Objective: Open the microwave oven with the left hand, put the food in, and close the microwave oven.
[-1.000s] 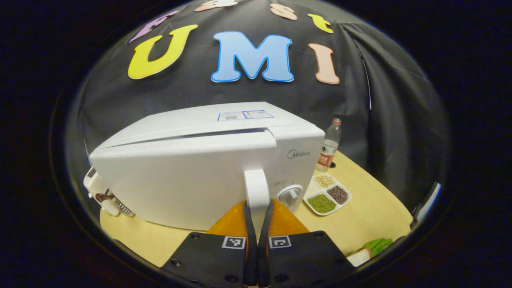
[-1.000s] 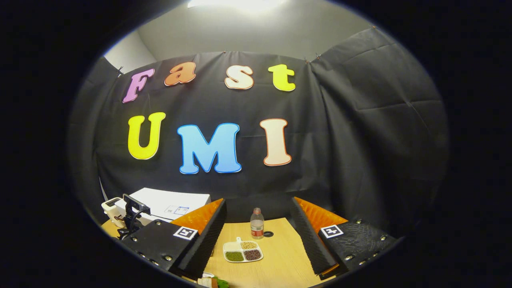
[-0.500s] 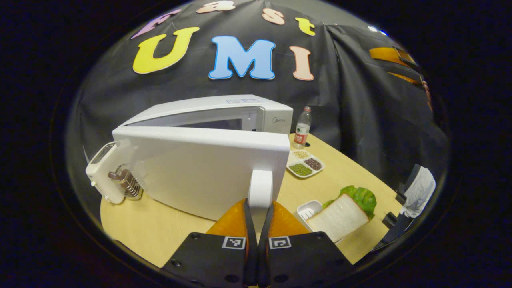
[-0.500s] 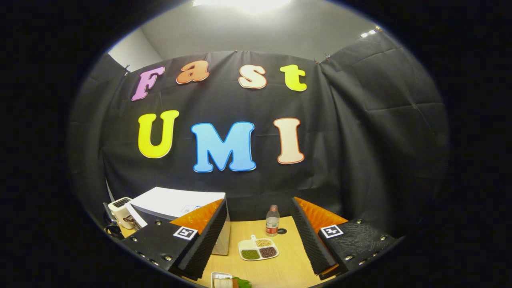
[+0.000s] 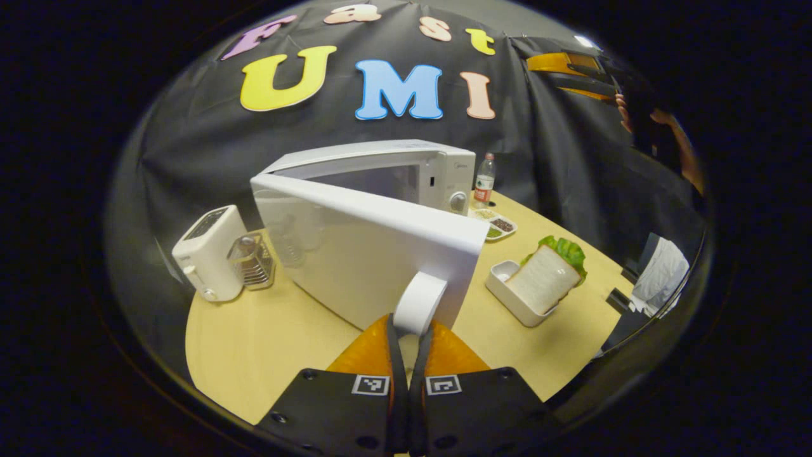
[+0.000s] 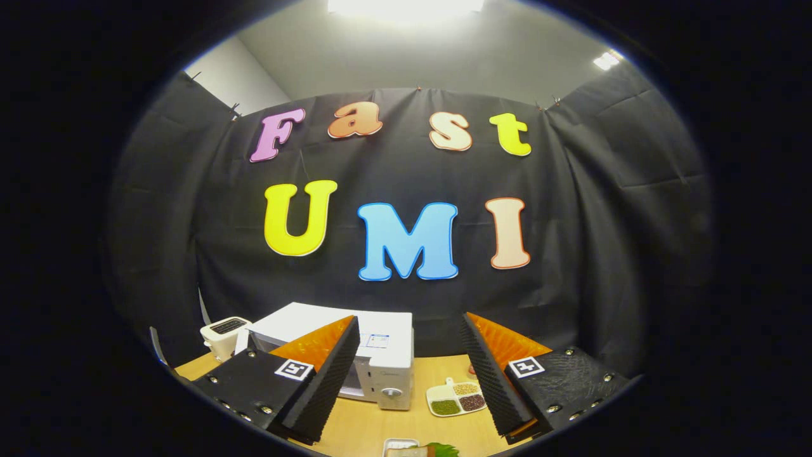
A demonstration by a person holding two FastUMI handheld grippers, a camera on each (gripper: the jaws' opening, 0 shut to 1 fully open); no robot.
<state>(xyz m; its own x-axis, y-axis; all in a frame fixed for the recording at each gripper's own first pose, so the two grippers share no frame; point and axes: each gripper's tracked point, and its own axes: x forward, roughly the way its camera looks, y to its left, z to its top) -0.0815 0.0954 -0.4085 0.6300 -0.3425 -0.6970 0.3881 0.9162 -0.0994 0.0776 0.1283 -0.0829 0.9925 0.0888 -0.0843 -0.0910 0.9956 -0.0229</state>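
Left hand-held gripper is pinching the handle of the microwave door, standing open; right hand-held gripper is hovering spread above the worktop

You cannot read much here. The microwave oven has a small brand mark on its control panel, too blurred to read. The bottle carries a label, and a sticker lies on the oven's top; both are too small.
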